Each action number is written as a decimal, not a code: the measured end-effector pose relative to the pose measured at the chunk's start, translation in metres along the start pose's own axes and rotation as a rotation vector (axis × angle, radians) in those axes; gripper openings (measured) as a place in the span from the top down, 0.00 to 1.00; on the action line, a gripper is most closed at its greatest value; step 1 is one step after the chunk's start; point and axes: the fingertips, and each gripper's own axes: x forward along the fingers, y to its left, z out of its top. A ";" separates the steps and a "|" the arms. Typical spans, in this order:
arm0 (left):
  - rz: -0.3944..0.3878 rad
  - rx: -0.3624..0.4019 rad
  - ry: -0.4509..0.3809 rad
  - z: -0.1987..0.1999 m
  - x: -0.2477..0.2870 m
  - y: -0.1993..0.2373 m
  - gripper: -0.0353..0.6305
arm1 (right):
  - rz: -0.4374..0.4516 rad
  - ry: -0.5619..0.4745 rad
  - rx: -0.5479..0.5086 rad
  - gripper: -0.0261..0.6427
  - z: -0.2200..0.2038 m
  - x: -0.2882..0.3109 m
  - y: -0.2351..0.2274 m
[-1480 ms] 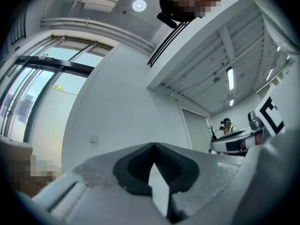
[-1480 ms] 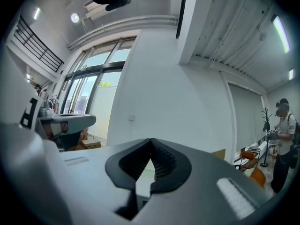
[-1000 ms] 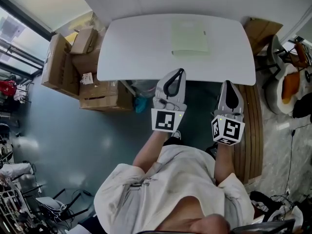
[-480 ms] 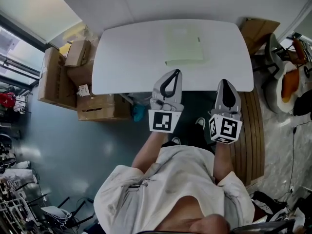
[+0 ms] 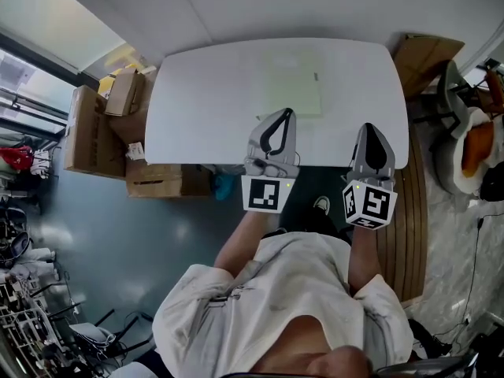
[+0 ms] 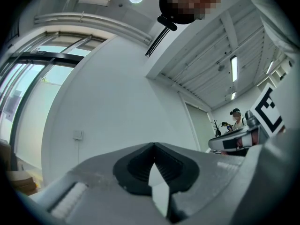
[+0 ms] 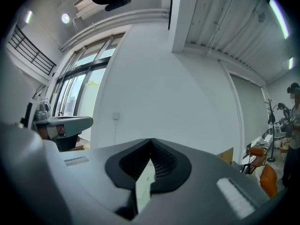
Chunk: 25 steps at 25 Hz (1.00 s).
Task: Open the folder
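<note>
The pale green folder [image 5: 293,90] lay flat on the white worktop [image 5: 197,101], at 12 o'clock from the left gripper [image 5: 283,116]. That gripper and the right gripper [image 5: 371,130] hung over the 6 o'clock edge, each with jaws pressed together on nothing. Their cubes [image 5: 264,194] bore black square markers, no words. Cardboard boxes [image 5: 98,128] stood at 9 o'clock on the grey floor [image 5: 118,235]. One carried a label [image 5: 136,150], seemingly printed but too small to read.

The folder [image 5: 293,89] is lying on the table [image 5: 205,105], the left gripper [image 5: 288,113] hovering just before it, the right gripper [image 5: 371,127] further right; boxes [image 5: 94,132] are standing left of the table.
</note>
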 end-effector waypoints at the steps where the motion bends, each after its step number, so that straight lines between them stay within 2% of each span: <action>1: 0.004 0.006 -0.002 -0.001 0.006 -0.002 0.95 | 0.007 0.003 0.003 0.96 -0.002 0.004 -0.005; 10: 0.044 0.054 -0.009 0.000 0.063 -0.019 0.95 | 0.062 -0.011 0.007 0.96 0.003 0.048 -0.050; 18: 0.082 0.052 0.013 -0.016 0.102 -0.024 0.95 | 0.137 -0.024 0.017 0.96 -0.002 0.083 -0.070; 25: 0.067 0.075 0.047 -0.048 0.131 0.000 0.94 | 0.121 0.023 0.010 0.96 -0.025 0.126 -0.071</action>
